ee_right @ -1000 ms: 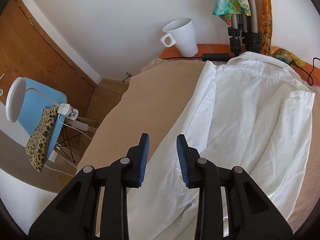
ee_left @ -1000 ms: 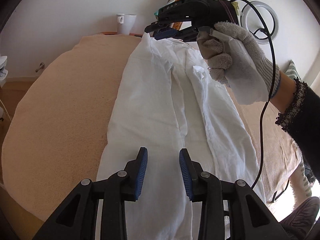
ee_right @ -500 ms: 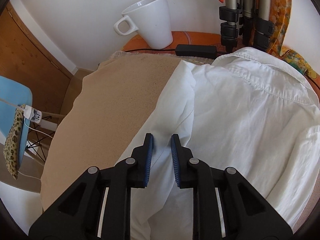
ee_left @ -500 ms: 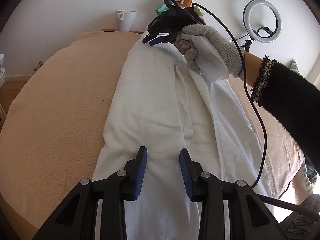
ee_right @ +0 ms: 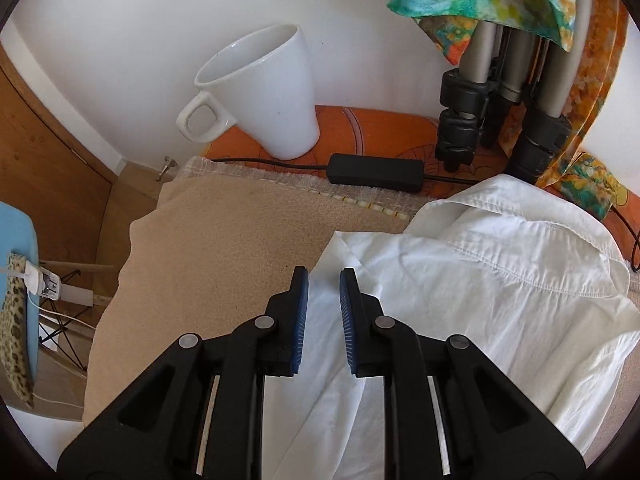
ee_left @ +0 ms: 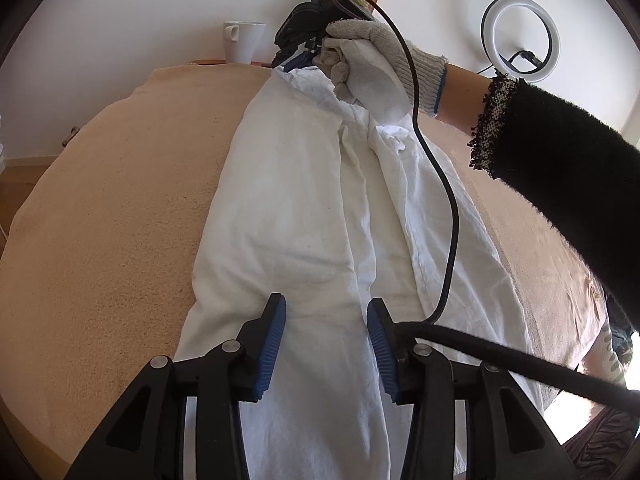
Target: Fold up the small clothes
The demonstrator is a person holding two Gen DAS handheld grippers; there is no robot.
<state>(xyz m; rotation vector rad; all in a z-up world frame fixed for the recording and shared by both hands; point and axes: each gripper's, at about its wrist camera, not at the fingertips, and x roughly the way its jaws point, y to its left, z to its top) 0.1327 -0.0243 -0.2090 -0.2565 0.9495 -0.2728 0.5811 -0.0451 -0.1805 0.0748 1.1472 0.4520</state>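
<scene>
A white shirt (ee_left: 304,208) lies lengthwise on a tan blanket (ee_left: 112,216), its sides folded in toward the middle. My left gripper (ee_left: 326,312) is open just above the shirt's near end. My right gripper (ee_right: 323,280) is open with a narrow gap, its fingertips straddling the folded shoulder corner of the shirt (ee_right: 460,280) beside the collar. In the left wrist view the right gripper (ee_left: 298,56) shows at the shirt's far end, held by a gloved hand (ee_left: 372,64).
A white mug (ee_right: 260,92) stands on an orange surface past the blanket edge, with a black power adapter (ee_right: 376,168) and tripod legs (ee_right: 500,112) beside it. A ring light (ee_left: 520,38) stands at the right. A black cable (ee_left: 444,208) runs over the shirt. A blue chair (ee_right: 20,260) is at the left.
My right gripper has moved forward and down to the shirt's far shoulder corner, and its jaws have narrowed. My left gripper has stayed open over the near end.
</scene>
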